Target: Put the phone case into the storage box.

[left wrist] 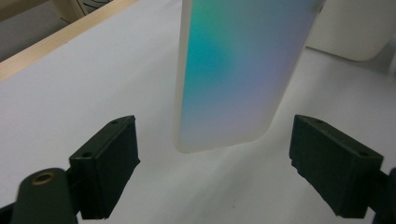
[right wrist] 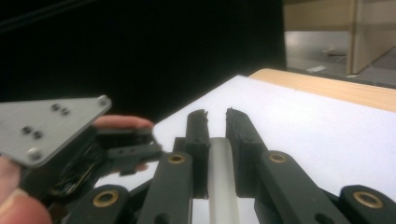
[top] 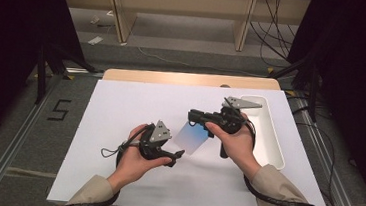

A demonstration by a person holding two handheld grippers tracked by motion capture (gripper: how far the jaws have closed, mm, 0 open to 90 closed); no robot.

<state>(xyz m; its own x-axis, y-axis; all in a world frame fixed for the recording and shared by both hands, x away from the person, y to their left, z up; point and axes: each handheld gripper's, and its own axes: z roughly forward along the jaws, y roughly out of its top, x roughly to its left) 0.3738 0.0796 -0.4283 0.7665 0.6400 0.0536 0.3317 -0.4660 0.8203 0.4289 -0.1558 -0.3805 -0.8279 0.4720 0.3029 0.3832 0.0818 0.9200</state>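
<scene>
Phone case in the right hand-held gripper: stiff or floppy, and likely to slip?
The phone case probably flexes a little but holds its shape: clamped at one edge by the right hand-held gripper, it hangs straight, with no visible sag. It looks thin and hollow, so likely light. Its glossy iridescent face suggests it may slip or pivot in an edge pinch.

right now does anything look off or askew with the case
Nothing looks damaged or spilled. The case hangs above the sheet, pinched at one edge by the shut right gripper, so it sits tilted rather than flat. The left gripper is open with the case's free end between its jaws, untouched. The tray is off to the right.
</scene>
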